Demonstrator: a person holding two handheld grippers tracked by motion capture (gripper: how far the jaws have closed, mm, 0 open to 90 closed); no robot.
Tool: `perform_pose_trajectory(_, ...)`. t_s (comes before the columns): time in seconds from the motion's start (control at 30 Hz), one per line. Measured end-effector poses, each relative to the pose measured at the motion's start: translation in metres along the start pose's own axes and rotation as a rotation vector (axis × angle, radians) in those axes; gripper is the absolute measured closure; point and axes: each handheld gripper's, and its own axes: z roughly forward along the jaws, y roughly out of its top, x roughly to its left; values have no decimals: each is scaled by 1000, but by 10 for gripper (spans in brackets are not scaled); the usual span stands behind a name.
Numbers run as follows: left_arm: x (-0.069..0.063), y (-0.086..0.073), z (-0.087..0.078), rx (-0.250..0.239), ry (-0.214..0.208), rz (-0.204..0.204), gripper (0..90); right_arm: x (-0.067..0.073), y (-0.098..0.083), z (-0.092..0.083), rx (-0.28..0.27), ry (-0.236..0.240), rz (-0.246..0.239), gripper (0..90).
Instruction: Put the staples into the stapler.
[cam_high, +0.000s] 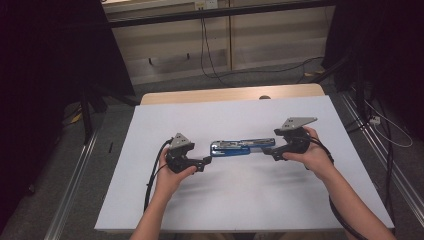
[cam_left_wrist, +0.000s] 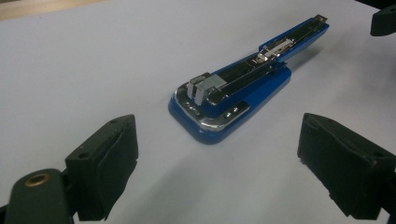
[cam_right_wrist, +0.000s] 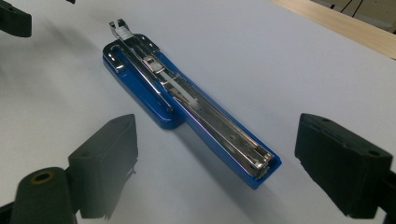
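On the left of the high view, the left gripper (cam_high: 204, 164) sits low over the white sheet (cam_high: 235, 200), held in the person's left hand (cam_high: 172, 177), with its grey plate on top and a black cable trailing back along the forearm. Its jaws point toward the middle of the table and stand wide apart with nothing between them. In the left gripper view the 2 black pads (cam_left_wrist: 109, 154) frame bare white surface, and the near end of the stapler lies just ahead of them, untouched.

In the middle lies the blue stapler (cam_high: 241, 146), flat on the white sheet and swung fully open, so that it stretches out as 1 long line across the table. The left gripper view shows its wider blue base (cam_left_wrist: 219, 109) with a silver metal plate nearest that gripper, and the narrower arm running away toward the far side. The right gripper view shows the long silver staple channel (cam_right_wrist: 210, 116) lying uppermost along the blue body.

On the right, the right gripper (cam_high: 270, 152) is held in the person's right hand (cam_high: 310, 152), aimed back at the stapler's right end. Its jaws are also spread wide and grip nothing; in the right gripper view the stapler's tip (cam_right_wrist: 264, 170) lies between the 2 pads, without touching either.
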Motion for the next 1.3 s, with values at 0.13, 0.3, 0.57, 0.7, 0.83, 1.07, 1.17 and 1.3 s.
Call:
perform_pose_trajectory(0.13, 0, 0, 3, 2, -5, 5, 127, -2, -3, -2, 3, -29, -4, 143)
perform_pose_trajectory(0.3, 2, 0, 5, -25, -9, -3, 255, -6, -7, -5, 3, -43, 10, 148)
perform_pose_trajectory(0.57, 2, -1, 12, -23, -18, 19, 753, -10, -14, -5, 4, -58, 32, 148)
perform_pose_trajectory(0.7, 1, 1, 18, -10, -34, 32, 887, -10, -16, -4, 5, -68, 33, 148)
perform_pose_trajectory(0.83, -2, 1, 25, 0, -34, 41, 900, -12, -16, -6, 5, -72, 38, 148)
perform_pose_trajectory(1.07, -2, -1, 31, 6, -30, 52, 900, -13, -18, -6, 11, -77, 40, 148)
perform_pose_trajectory(1.17, -1, -2, 32, 9, -24, 50, 900, -14, -19, -6, 11, -78, 40, 148)
perform_pose_trajectory(1.3, 0, -2, 34, 7, -21, 47, 900, -14, -20, -6, 14, -78, 39, 148)
